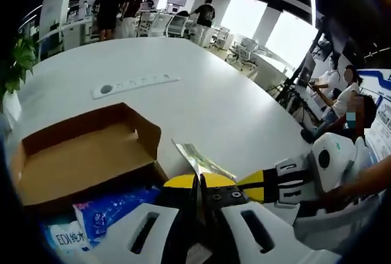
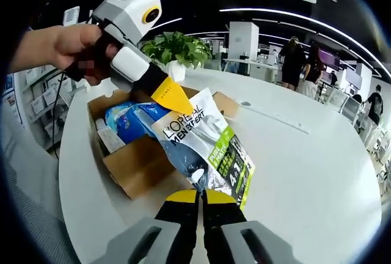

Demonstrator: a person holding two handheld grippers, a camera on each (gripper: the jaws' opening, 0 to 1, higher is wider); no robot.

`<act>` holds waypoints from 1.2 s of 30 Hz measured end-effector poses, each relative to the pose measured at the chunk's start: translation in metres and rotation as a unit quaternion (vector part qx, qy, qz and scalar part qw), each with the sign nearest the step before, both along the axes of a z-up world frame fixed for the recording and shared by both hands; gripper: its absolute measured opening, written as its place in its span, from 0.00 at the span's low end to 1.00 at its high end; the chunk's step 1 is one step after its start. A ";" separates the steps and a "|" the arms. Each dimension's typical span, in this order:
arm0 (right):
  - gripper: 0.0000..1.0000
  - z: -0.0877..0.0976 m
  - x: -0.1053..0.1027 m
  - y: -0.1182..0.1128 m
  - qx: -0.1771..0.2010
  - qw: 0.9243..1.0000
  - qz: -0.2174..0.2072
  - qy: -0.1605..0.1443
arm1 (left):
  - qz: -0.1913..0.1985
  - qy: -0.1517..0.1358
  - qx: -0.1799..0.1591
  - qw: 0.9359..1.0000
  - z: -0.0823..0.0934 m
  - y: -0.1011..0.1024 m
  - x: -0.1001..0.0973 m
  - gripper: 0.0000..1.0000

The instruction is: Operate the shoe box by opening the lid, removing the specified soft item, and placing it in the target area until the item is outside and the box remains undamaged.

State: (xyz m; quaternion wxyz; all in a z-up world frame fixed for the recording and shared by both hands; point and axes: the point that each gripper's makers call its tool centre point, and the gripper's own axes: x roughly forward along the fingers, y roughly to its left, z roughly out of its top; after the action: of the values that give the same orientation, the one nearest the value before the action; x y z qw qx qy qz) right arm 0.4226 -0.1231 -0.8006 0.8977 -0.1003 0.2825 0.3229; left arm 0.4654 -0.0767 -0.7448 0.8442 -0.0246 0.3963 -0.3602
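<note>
A brown cardboard shoe box [image 2: 137, 163] lies open on the white table, its lid flap [image 1: 79, 154] folded back. Inside it sit a blue soft pack [image 2: 125, 120] and white packets [image 1: 67, 236]. A silver and green L'Oreal Men Expert pouch [image 2: 204, 145] hangs above the box's near edge. My right gripper [image 2: 198, 197] is shut on the pouch's lower edge. My left gripper [image 2: 173, 98], held in a hand, is shut on its top edge. In the left gripper view, my left gripper [image 1: 200, 181] pinches the pouch's thin edge [image 1: 195, 157], and the right gripper [image 1: 259, 181] comes in from the right.
The big white table [image 1: 214, 93] carries a flat white power strip [image 1: 135, 84] beyond the box. A potted plant [image 2: 174, 47] stands behind the box. A person [image 1: 342, 102] sits off the table's right side, and others stand far back among desks and chairs.
</note>
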 end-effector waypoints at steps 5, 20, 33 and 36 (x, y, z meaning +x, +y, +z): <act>0.00 -0.002 0.002 -0.001 0.026 0.999 -0.019 0.008 | -0.002 -0.006 0.003 1.000 0.000 -0.001 0.003 0.01; 0.00 -0.008 0.006 -0.009 0.048 0.997 -0.054 0.026 | 0.002 -0.028 -0.007 1.000 0.014 0.004 0.009 0.04; 0.00 -0.020 0.003 -0.013 0.038 0.997 -0.054 0.038 | 0.004 -0.043 -0.011 0.999 0.030 0.020 0.005 0.06; 0.00 -0.027 0.002 -0.013 0.029 0.997 -0.049 0.044 | 0.008 -0.045 -0.012 0.999 0.033 0.024 0.003 0.06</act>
State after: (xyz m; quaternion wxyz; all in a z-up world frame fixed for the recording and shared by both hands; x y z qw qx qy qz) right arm 0.4249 -0.1364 -0.8276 0.9017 -0.0457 0.3169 0.2907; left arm 0.4688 -0.0522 -0.7117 0.8637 -0.0215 0.3535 -0.3586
